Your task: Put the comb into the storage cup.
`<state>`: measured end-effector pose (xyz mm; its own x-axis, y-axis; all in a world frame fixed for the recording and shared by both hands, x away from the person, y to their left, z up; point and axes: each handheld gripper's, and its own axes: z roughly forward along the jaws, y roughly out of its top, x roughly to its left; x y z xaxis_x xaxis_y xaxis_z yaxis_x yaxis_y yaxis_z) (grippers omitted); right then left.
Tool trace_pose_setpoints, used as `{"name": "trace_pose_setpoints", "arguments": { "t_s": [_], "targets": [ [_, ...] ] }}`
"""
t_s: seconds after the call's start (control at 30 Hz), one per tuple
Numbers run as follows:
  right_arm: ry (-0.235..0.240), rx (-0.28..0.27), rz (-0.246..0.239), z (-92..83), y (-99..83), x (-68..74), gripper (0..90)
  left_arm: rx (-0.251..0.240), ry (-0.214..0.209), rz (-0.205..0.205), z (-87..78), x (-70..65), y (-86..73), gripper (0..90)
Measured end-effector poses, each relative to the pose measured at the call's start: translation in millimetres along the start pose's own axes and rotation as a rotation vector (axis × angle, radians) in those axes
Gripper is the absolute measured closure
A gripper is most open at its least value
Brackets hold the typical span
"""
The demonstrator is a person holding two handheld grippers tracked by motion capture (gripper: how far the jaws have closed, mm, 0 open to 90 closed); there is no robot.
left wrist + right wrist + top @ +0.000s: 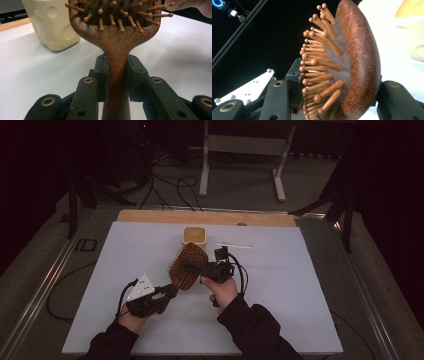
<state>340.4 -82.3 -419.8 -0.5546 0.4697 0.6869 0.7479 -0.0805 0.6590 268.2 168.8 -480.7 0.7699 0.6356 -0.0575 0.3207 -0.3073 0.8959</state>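
Left gripper (167, 296): your left hand holds it low and left of centre over the sheet (125, 250); its jaws are clamped on the brush handle (116, 75), one pad on each side of the narrow neck just below the head.
Brush (186, 265): a wooden paddle hairbrush, held clear of the table between your two grippers, bristle side up in the high view, with its head pointing away from you toward the cup.
Handle: bare hard wood, stiff and probably a little slick; judge the neck the best hold, since the flare of the head above the pads stops it sliding through.
Head (359, 62): rigid wooden rim around a soft cushion; judge the whole brush light and hard to damage.
Pins (319, 67): thin wooden pegs with ball tips, set in the cushion; they will likely flex or tilt under a squeeze, so press on the rim rather than on them.
Right gripper (187, 266): your right hand brings it across the head; one jaw sits behind the wooden back and the other on the pin side, closed across the head's edge.
Cup (194, 235): a cream container standing on the sheet just beyond the brush head, apart from it.
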Motion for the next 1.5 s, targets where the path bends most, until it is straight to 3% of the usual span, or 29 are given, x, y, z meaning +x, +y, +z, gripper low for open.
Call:
{"name": "trace_pose_setpoints", "arguments": {
  "t_s": [0.3, 0.37, 0.43, 0.63, 1.03, 1.17, 1.3, 1.4, 1.5],
  "targets": [
    [-0.022, -0.006, -0.069, -1.3, 0.0, 6.6, 51.7, 0.002, -0.006, -0.014, 1.4, 0.0, 1.2, 72.5],
    [-0.03, -0.009, -0.094, -2.2, 1.0, 8.0, 52.0, 0.006, -0.004, -0.032, 0.2, 0.5, 3.3, 65.8],
    [-0.046, -0.02, -0.118, -5.0, 3.3, 10.2, 52.0, 0.011, -0.009, -0.043, -2.0, 2.0, 4.9, 53.4],
    [-0.057, -0.03, -0.155, -13.6, 11.7, 13.2, 51.9, 0.037, -0.046, -0.07, -5.3, 7.1, 3.3, 41.9],
    [-0.059, -0.063, -0.194, -31.4, 29.0, 18.1, 51.9, 0.119, -0.071, -0.051, -1.9, 8.0, -0.6, 11.1],
    [-0.062, -0.076, -0.213, -36.7, 34.7, 22.1, 51.9, 0.127, -0.119, -0.044, -3.5, 9.4, -3.7, 0.2],
    [-0.063, -0.086, -0.237, -41.4, 40.7, 26.4, 51.9, 0.117, -0.111, -0.037, -8.0, 12.3, -6.4, 0.0],
    [-0.061, -0.088, -0.247, -44.6, 46.1, 29.7, 51.9, 0.106, -0.104, -0.064, -11.2, 17.5, -9.7, 0.0],
    [-0.068, -0.098, -0.265, -48.4, 51.4, 33.3, 52.0, 0.102, -0.09, -0.065, -14.9, 20.1, -13.5, 0.0]
  ]
}}
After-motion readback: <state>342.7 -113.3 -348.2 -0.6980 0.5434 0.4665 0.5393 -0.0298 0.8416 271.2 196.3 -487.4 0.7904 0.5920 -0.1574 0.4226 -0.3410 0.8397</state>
